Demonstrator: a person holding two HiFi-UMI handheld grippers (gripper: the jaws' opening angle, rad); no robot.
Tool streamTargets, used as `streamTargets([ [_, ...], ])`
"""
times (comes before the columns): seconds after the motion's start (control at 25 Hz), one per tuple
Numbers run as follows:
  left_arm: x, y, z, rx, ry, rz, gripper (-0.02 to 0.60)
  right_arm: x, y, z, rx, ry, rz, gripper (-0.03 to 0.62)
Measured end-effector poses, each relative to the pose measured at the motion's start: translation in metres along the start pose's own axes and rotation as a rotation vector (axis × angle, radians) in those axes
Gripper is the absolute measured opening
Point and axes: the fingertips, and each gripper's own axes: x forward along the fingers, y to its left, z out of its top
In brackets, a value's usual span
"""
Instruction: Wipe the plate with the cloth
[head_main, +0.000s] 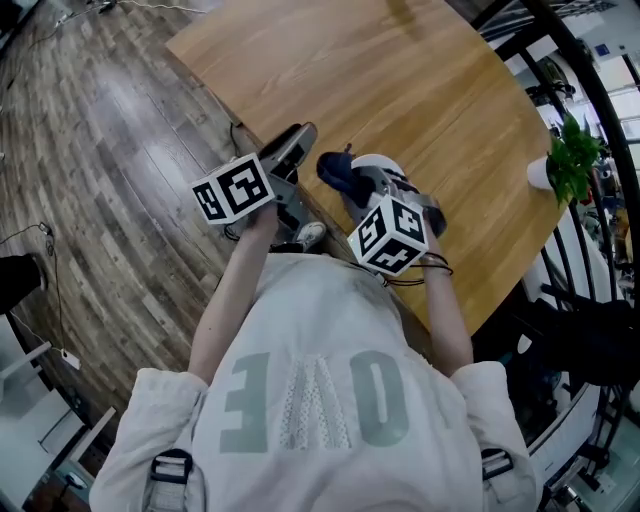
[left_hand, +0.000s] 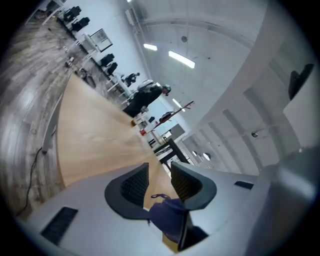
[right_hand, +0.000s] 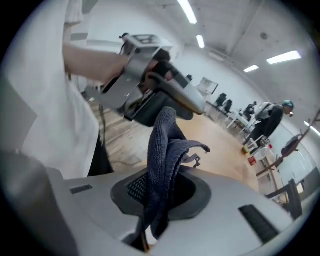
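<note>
- The wooden table (head_main: 400, 80) is bare over most of its top. A small green plant (head_main: 572, 155) in a white pot stands at its right edge, well apart from both grippers.
- A black railing (head_main: 590, 95) curves round the table's far right side. Plank flooring (head_main: 100, 150) lies to the left, with a thin cable trailing near the table's edge.
- In the head view, the person's white-shirted torso and forearms fill the lower half and hide whatever lies below the table's near edge.
- In the gripper views, a person in a dark jacket (left_hand: 147, 92) stands among desks and chairs far across the room.
- The right gripper (right_hand: 162, 187) is clamped on the dark blue cloth (right_hand: 162, 160), which is bunched into a narrow strip between the pads.
- The cloth's long axis runs straight out along the jaws. Its free end rises past the fingertips, then flops over to the right, where a small loop tag hangs.
- In the head view, the cloth juts up and to the left from the right gripper, over the table's near edge and between the two grippers.
- The left gripper (left_hand: 160, 172) has its jaws apart, and only tabletop shows through the gap between its pads.
- The cloth's tip lies just under the left gripper's jaws. I cannot tell whether they touch.
- In the right gripper view, the left gripper sits directly beyond the cloth's tip and blocks the sight of the table there.
</note>
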Motion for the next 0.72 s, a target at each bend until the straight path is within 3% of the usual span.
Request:
streamTargets([
  [0.12, -0.01, -0.066, 0.05, 0.212, -0.095, -0.128, 0.143, -0.045, -0.051, 0.055, 0.155, -0.229, -0.186, 0.057],
  [0.24, -0.03, -0.147, 0.082, 0.521, -0.206, -0.257, 0.134, -0.103, -0.088, 0.089, 0.302, -0.458, -0.405, 0.057],
  [0.36, -0.052, -0.201, 0.094, 0.843, -0.344, -0.269, 0.058, -0.151, -0.1, 0.107, 0.362, -0.641, -0.563, 0.057],
  [0.44, -0.064, -0.218, 0.095, 0.998, -0.416, -0.225, 0.008, -0.167, -0.099, 0.109, 0.368, -0.687, -0.626, 0.057],
  [0.56, -0.068, -0.223, 0.085, 1.116, -0.423, -0.177, 0.008, -0.177, -0.093, 0.102, 0.385, -0.692, -0.689, 0.057],
  [0.72, -0.062, -0.221, 0.075, 1.151, -0.385, -0.191, 0.008, -0.195, -0.091, 0.1, 0.434, -0.752, -0.748, 0.057],
])
